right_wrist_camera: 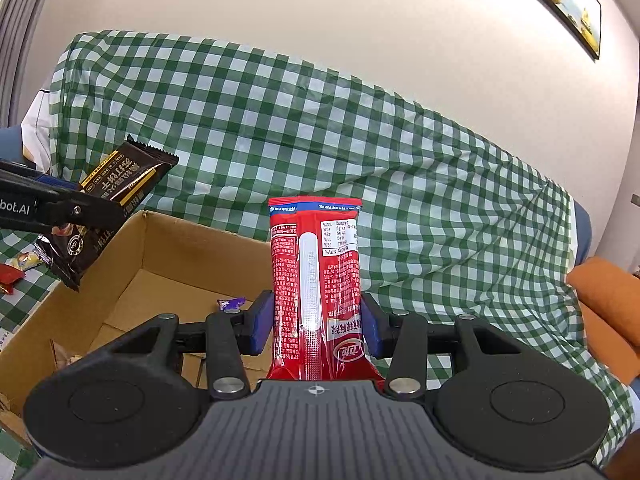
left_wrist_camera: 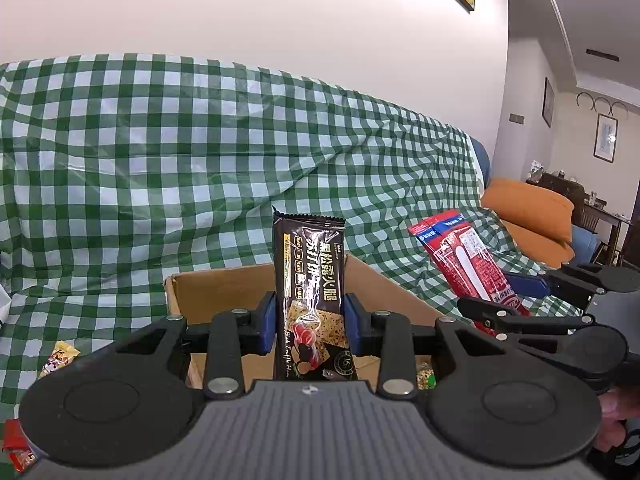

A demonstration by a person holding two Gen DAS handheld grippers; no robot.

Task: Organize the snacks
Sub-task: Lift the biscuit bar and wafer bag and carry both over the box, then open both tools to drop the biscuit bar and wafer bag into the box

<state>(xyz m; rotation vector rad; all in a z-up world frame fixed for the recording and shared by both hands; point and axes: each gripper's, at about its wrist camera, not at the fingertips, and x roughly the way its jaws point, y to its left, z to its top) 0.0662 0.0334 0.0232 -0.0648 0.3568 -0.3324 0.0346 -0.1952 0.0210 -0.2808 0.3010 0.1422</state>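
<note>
Over the box: left gripper clamps the black cracker pack upright above the cardboard box.
Beside box: right gripper clamps the red snack pack upright, just right of it.
Nearer: left.

Green-checked cloth covered the sofa, filling mid-frame; open cardboard box sat on it lower left; small wrapped snacks lay on the cloth at far left; orange cushion at right edge.
</note>
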